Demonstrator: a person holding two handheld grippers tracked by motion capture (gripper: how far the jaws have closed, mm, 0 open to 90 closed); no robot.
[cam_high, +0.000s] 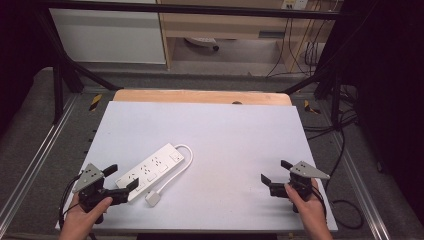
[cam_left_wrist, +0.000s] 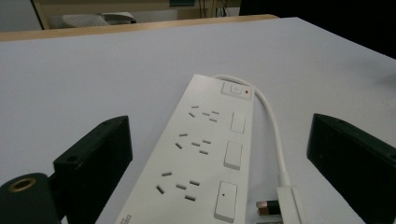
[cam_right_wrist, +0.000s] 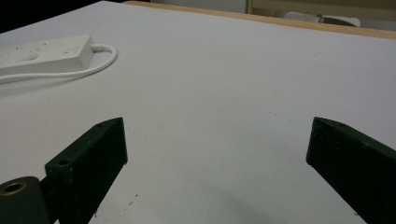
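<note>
While my left gripper (cam_high: 121, 176) hovers with jaws spread wide, a white power strip (cam_high: 150, 170) lies diagonally on the white table (cam_high: 225, 135), its near end between those jaws, untouched. Its cord (cam_high: 185, 162) loops to a plug (cam_high: 153, 199). My right gripper (cam_high: 275, 171), well apart, also gapes, holding nothing.

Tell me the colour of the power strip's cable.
White, clearest in the left gripper view: cable, power strip.
</note>
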